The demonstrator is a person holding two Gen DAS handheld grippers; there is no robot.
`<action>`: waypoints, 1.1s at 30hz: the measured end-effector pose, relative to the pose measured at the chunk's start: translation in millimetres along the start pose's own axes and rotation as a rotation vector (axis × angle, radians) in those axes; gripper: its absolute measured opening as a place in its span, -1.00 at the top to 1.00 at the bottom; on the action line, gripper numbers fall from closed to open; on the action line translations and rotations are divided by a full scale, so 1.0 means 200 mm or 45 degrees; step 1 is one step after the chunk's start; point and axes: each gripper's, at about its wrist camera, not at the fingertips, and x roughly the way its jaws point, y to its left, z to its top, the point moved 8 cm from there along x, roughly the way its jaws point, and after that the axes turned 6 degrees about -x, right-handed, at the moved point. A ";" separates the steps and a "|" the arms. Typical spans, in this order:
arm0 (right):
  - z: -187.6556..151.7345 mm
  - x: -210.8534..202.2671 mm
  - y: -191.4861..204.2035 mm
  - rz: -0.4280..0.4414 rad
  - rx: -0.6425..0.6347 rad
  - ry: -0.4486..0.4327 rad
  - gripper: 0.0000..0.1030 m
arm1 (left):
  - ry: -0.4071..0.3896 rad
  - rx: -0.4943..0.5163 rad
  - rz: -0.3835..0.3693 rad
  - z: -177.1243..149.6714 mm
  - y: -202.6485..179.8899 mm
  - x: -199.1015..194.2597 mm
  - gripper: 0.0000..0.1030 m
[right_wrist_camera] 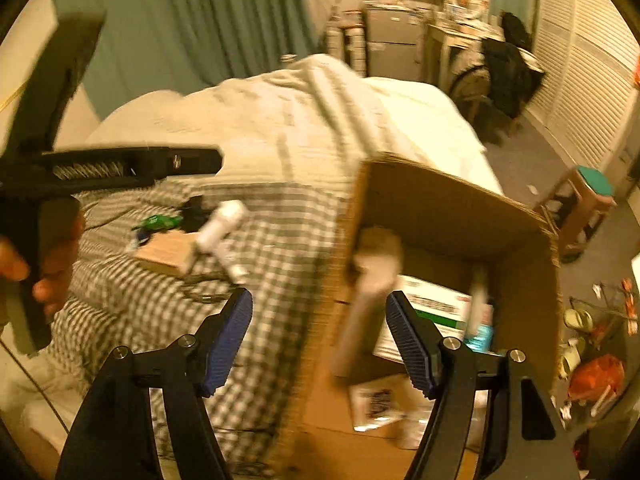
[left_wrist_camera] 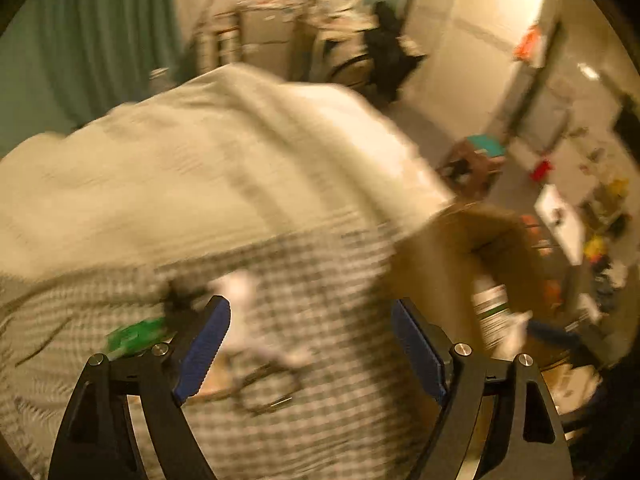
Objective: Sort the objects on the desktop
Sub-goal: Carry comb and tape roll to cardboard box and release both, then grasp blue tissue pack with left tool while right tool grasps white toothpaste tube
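Your left tool [left_wrist_camera: 310, 344] hangs released over the checked bed cover [left_wrist_camera: 340, 272], nearer than the right to the loose items: the white bottle [right_wrist_camera: 222, 222] lies diagonally up-left of it, by the small carton [right_wrist_camera: 164, 254]. Your right tool [right_wrist_camera: 320, 336] is released, empty, at the cardboard box [right_wrist_camera: 460, 208] rim. Blur hides what the ring-shaped item [left_wrist_camera: 266, 390] is.

Teal curtain [right_wrist_camera: 224, 20], wooden stool [right_wrist_camera: 588, 204] and louvred doors [right_wrist_camera: 580, 92] surround the bed.
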 end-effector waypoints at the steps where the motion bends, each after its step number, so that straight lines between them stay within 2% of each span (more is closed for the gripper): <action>1: 0.01 0.01 0.06 0.024 -0.018 -0.002 -0.34 | 0.014 -0.004 0.034 -0.03 0.08 0.00 -0.66; 3: 0.02 0.06 0.19 0.061 -0.058 0.000 -0.34 | 0.048 -0.036 0.126 -0.16 0.29 0.03 -0.66; 6: 0.04 0.17 0.36 0.110 -0.096 0.013 -0.34 | 0.046 -0.127 0.222 -0.33 0.57 0.07 -0.66; 9: 0.04 0.30 0.51 0.141 -0.160 0.056 -0.34 | 0.059 -0.203 0.247 -0.44 0.75 0.13 -0.66; 14: 0.04 0.48 0.64 0.139 -0.241 0.121 -0.31 | 0.138 -0.330 0.211 -0.56 0.95 0.28 -0.66; 18: 0.06 0.63 0.69 0.117 -0.262 0.171 -0.21 | 0.113 -0.373 0.201 -0.50 1.03 0.34 -0.66; 20: 0.07 0.72 0.69 0.098 -0.263 0.198 -0.10 | 0.101 -0.416 0.179 -0.46 1.07 0.38 -0.66; 21: 0.08 0.76 0.68 0.090 -0.259 0.218 0.04 | 0.109 -0.432 0.153 -0.45 1.09 0.40 -0.66; 22: 0.08 0.81 0.68 0.085 -0.251 0.235 0.10 | 0.115 -0.445 0.124 -0.44 1.09 0.43 -0.66; 33: 0.06 1.18 0.68 0.123 -0.258 0.402 0.10 | 0.169 -0.350 0.001 -0.27 1.04 0.57 -0.66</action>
